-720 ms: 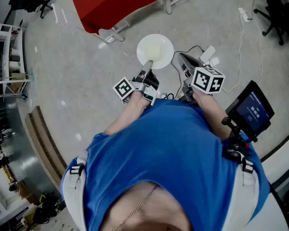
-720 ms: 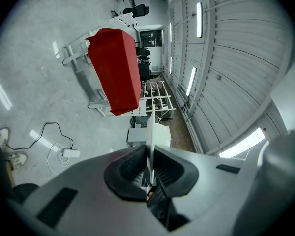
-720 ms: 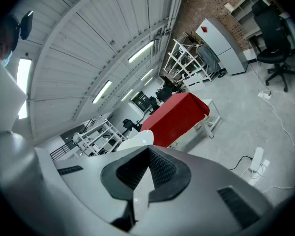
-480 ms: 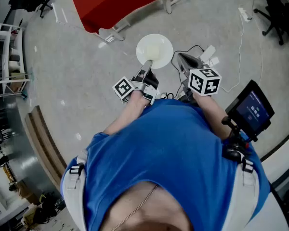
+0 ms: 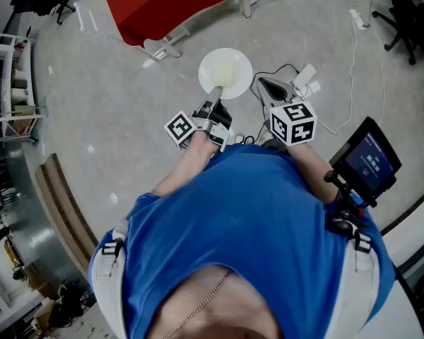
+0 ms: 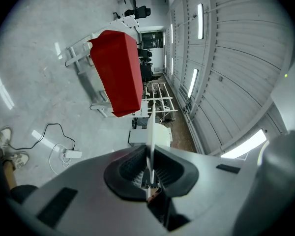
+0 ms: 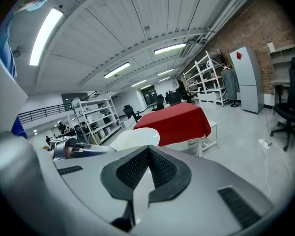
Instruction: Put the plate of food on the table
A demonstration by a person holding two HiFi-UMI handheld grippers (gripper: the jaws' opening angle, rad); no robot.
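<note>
A white plate with a pale patch of food in its middle is carried above the floor. My left gripper is shut on its near rim. In the left gripper view the plate shows edge-on, pinched between the dark pads. My right gripper hangs just right of the plate, apart from it, shut with nothing in it. The right gripper view shows the plate ahead of the right gripper. The table with the red cloth stands beyond the plate.
A power strip with cables lies on the concrete floor right of the plate. A dark screen hangs at the person's right side. Metal shelves line the left, and office chairs stand at the far right.
My right gripper has moved a little left, toward the plate. The plate and my left gripper have edged slightly toward the red table.
</note>
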